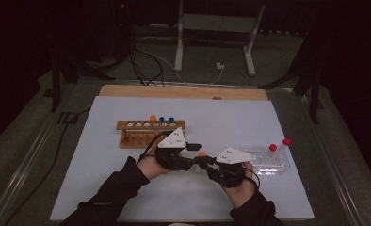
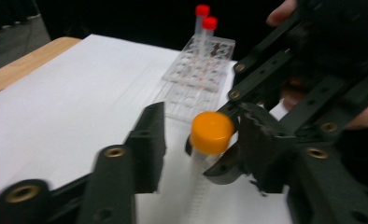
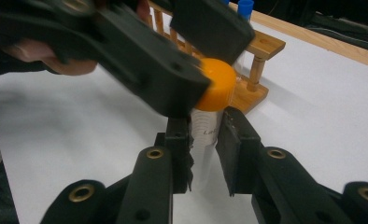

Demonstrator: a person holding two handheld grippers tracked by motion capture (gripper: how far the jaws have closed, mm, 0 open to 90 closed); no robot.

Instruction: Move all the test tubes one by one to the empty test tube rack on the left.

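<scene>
high: overhead, forward-down | claw views: close, facing, share orange-capped tube (image 2: 212,132)

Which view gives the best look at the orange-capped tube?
The left gripper view: the orange-capped tube stands unobstructed, cap and clear body visible. In the right gripper view the left gripper covers part of the cap. The high view shows a tiny orange dot.

A clear plastic tube with an orange screw cap (image 1: 201,154) stands roughly upright just above the white table sheet, near the front middle, between the wooden rack and the clear tray. Its see-through body (image 3: 205,135) carries printed graduation marks and is pinched between 2 black jaws. The round orange cap (image 2: 211,132) is screwed on top, matte and smooth; 2 other black jaws stand either side of it, 1 pressing against its edge.
</scene>
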